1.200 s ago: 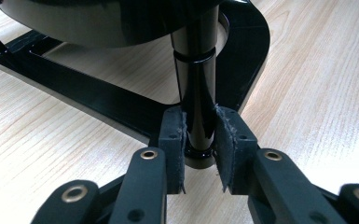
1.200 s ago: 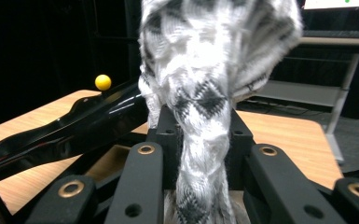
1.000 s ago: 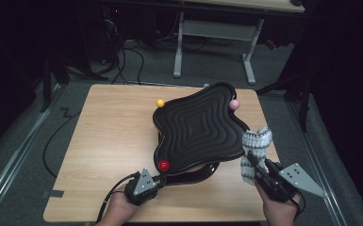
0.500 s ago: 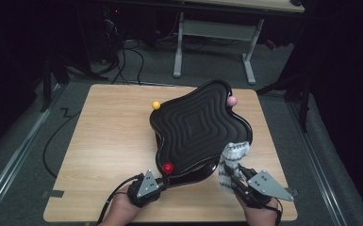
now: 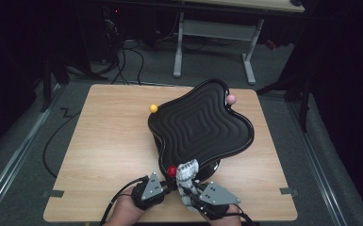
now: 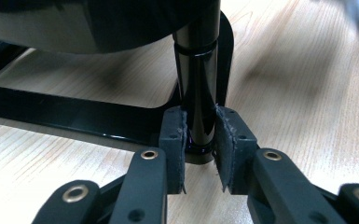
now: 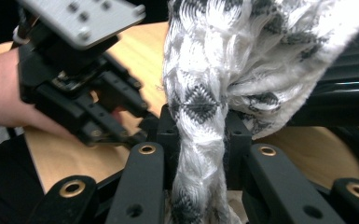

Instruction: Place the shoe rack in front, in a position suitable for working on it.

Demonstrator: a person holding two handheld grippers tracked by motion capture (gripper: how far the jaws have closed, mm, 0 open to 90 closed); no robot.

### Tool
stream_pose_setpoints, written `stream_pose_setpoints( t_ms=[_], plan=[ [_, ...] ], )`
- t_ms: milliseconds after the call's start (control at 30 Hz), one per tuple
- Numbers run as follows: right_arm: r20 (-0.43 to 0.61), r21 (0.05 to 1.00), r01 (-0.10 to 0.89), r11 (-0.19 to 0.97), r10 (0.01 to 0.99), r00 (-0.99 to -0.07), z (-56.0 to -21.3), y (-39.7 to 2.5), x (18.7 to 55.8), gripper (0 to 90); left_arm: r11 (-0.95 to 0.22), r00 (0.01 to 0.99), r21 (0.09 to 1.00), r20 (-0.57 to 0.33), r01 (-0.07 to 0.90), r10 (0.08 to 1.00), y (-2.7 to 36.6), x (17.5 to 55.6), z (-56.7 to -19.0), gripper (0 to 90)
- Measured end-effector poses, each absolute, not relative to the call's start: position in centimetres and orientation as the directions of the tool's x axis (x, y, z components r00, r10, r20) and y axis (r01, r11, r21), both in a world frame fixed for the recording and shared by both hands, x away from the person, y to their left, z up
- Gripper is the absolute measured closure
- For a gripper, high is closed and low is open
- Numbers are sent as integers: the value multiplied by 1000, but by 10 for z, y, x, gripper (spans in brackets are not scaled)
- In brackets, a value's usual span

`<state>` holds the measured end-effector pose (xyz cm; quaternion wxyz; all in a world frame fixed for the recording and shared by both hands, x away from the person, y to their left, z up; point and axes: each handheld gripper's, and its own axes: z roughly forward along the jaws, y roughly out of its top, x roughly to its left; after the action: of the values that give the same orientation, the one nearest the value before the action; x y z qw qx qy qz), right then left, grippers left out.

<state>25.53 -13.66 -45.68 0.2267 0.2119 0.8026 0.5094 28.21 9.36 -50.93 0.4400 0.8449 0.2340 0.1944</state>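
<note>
A black wavy ribbed tray (image 5: 200, 127) sits tilted on a black stand on the wooden table (image 5: 108, 146). Its leg posts are topped with a yellow ball (image 5: 153, 108), a pink ball (image 5: 231, 99) and a red ball (image 5: 172, 171). My left gripper (image 5: 168, 182) (image 6: 199, 149) is shut on the black post (image 6: 196, 102) under the red ball, low near the stand's base bar (image 6: 74, 116). My right gripper (image 5: 185, 186) (image 7: 198, 135) is shut on a white-and-grey woven cloth (image 5: 187, 169) (image 7: 205, 93), which touches the tray's near edge beside the red ball. The left gripper's body (image 7: 84, 88) lies close by.
The stand takes up the table's right half, and bare wood (image 5: 103, 127) lies to its left. Both hands are at the table's front edge (image 5: 169, 220). Beyond the table are a desk frame (image 5: 214, 42) and floor cables (image 5: 127, 56).
My right gripper has carried the cloth leftwards from the tray's right front corner to its near edge by the red ball. The left gripper has shifted slightly right, and the tray has swung a little.
</note>
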Motion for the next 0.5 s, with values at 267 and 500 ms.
stream_pose_setpoints(
  t_ms=[267,500],
  plan=[
    [-216,891,69,448,553,-805,-467,-125,254,752,-503,816,835,124,222,565,93,282,-510,737],
    [-251,883,61,465,578,-776,-466,-140,254,746,-520,815,827,143,213,561,93,281,-510,737]
  ],
)
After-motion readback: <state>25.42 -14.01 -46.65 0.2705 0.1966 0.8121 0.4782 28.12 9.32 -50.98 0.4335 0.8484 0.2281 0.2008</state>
